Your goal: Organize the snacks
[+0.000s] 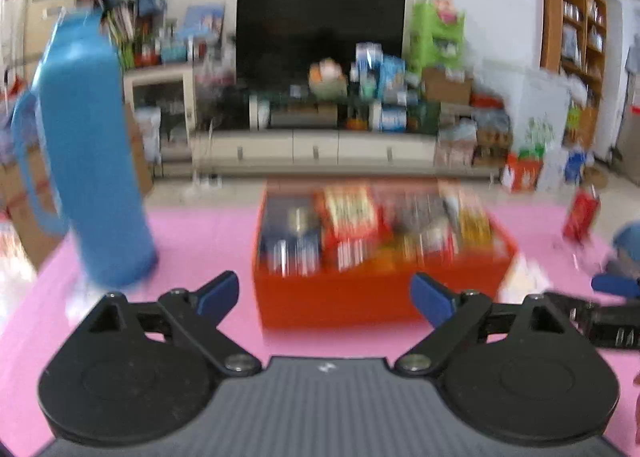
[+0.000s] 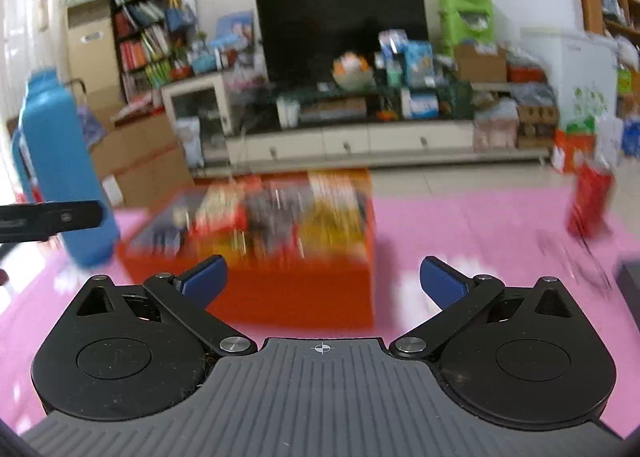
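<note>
Orange box (image 1: 340, 297) on pink mat (image 1: 200, 233), packed with blurred snack packets (image 1: 352, 213). Blue jug (image 1: 92, 161) beside it. Left gripper (image 1: 325, 293) and right gripper (image 2: 323, 277) both spread, holding nothing.

A home living room: television (image 1: 320, 31) above a low cabinet (image 1: 316, 147), crammed bookshelf (image 2: 148, 33).

A tall blue thermos jug (image 1: 90, 161) is standing on the pink mat (image 1: 200, 237); behind, a dark television (image 1: 320, 31) is sitting above what looks like a cluttered cabinet (image 1: 316, 145).
</note>
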Available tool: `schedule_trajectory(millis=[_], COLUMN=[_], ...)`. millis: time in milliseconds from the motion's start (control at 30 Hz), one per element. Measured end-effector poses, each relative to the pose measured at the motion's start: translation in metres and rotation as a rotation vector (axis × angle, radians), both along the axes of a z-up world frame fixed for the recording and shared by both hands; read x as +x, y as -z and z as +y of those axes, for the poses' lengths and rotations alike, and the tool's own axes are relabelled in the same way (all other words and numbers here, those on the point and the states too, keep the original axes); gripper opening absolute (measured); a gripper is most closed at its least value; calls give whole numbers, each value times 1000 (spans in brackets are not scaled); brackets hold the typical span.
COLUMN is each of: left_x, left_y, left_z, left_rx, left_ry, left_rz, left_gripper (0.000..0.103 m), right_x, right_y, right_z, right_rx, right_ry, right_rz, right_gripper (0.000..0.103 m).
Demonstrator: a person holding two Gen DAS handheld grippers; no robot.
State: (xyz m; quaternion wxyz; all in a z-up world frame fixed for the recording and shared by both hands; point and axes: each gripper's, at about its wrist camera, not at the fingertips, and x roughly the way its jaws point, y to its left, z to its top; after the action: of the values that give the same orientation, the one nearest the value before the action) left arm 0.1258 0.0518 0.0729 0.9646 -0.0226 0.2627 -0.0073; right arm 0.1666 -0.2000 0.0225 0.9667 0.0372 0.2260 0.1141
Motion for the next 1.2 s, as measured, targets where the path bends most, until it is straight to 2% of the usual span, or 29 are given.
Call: schedule_trajectory(millis=[67,133,267,433,600,767,1200], left_x=[-18,-31,-31,-24,-12,-10,-9], left_y=[16,30,46,50,61,64,65], left_z=[1,1,-1,1,3,8,4], left_rx=[-38,-59,-28,-11,-9,-6,8], left_ry=[-5,-7,-26,-62,-68,-82,-100], left_rz=[63,105,162,154,194,198,185], left_gripper=[92,92,92,92,92,92,92], right_x=[-21,-38,-64,-55,-35,-33,-33], right_y=[15,24,43,52,55,61,58], right_z=[-6,-12,-21,-14,-1,4,2], right_rx=[6,23,52,33,2,-35,-54], right_ry=[-9,-17,13,8,-12,-21,23], right_rz=[63,87,127,144,178,193,205], right_gripper=[93,93,93,93,93,93,93])
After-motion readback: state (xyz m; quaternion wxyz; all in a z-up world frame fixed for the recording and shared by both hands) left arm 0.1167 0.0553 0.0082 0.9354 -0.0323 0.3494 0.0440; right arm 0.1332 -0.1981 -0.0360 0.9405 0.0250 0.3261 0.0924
